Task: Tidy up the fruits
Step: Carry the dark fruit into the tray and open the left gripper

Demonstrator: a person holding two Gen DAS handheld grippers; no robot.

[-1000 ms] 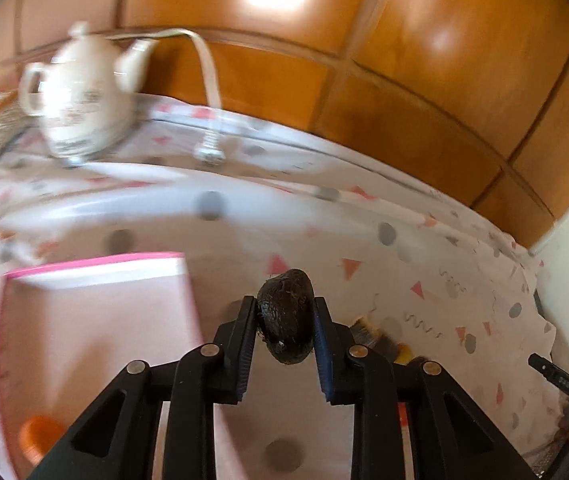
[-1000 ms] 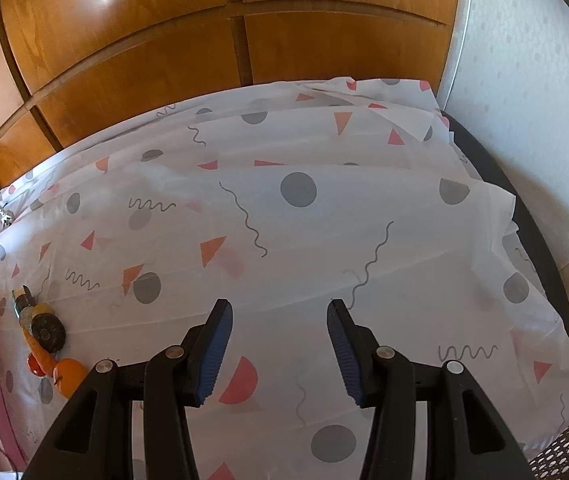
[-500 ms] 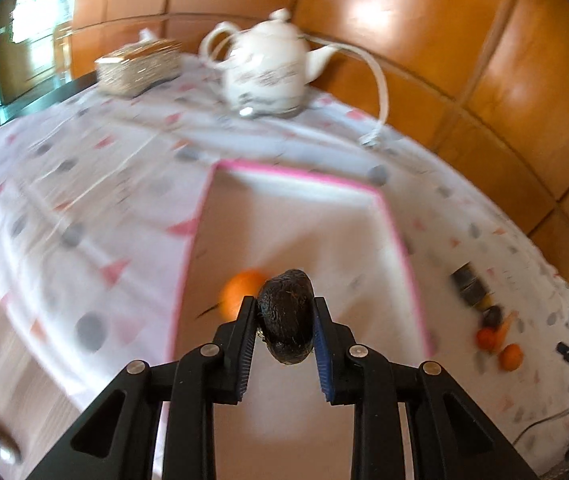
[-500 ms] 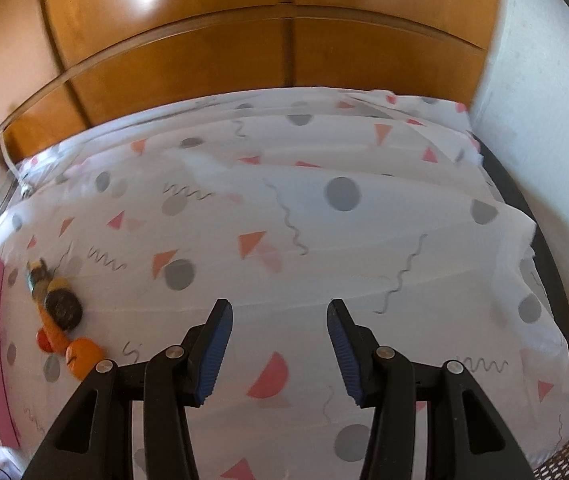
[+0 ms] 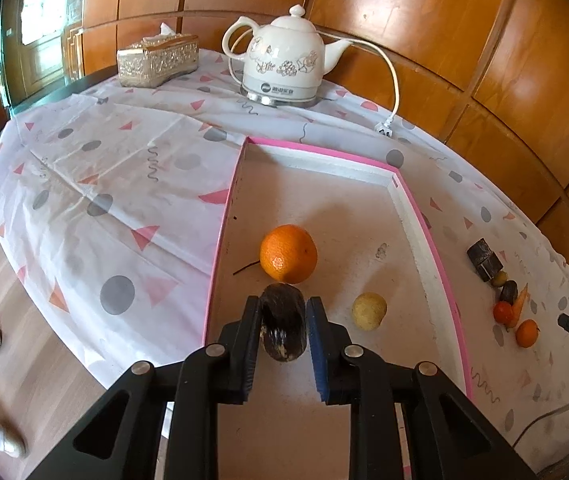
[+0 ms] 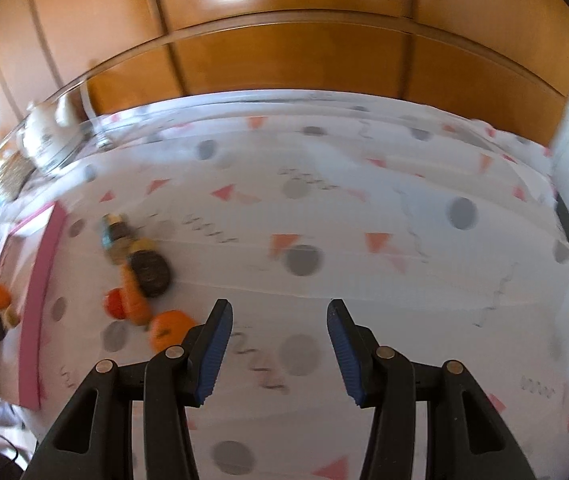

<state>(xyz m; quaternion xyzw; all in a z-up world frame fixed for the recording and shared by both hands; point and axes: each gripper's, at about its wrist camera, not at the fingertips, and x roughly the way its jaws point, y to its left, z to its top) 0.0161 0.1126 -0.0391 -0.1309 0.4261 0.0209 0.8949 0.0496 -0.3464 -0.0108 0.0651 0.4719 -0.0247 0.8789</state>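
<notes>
My left gripper [image 5: 283,322] is shut on a dark brown fruit [image 5: 283,322] and holds it over the pink-rimmed tray [image 5: 430,240], just in front of an orange [image 5: 288,253]. A small yellow fruit [image 5: 369,310] lies in the tray to the right. My right gripper [image 6: 279,344] is open and empty above the tablecloth. To its left lies a cluster: a small orange [image 6: 170,328], a carrot [image 6: 134,296], a red fruit [image 6: 113,303] and a dark round fruit [image 6: 150,274]. The cluster also shows in the left wrist view [image 5: 510,306].
A white teapot-style kettle [image 5: 284,65] with its cord and a gold tissue box [image 5: 157,60] stand at the back of the table. A dark box [image 5: 483,260] lies right of the tray. Wooden panels line the wall. The table edge drops to the floor at left.
My left gripper swung left with the dark fruit and now hangs lower over the tray near the orange. My right gripper turned left, bringing the fruit cluster closer.
</notes>
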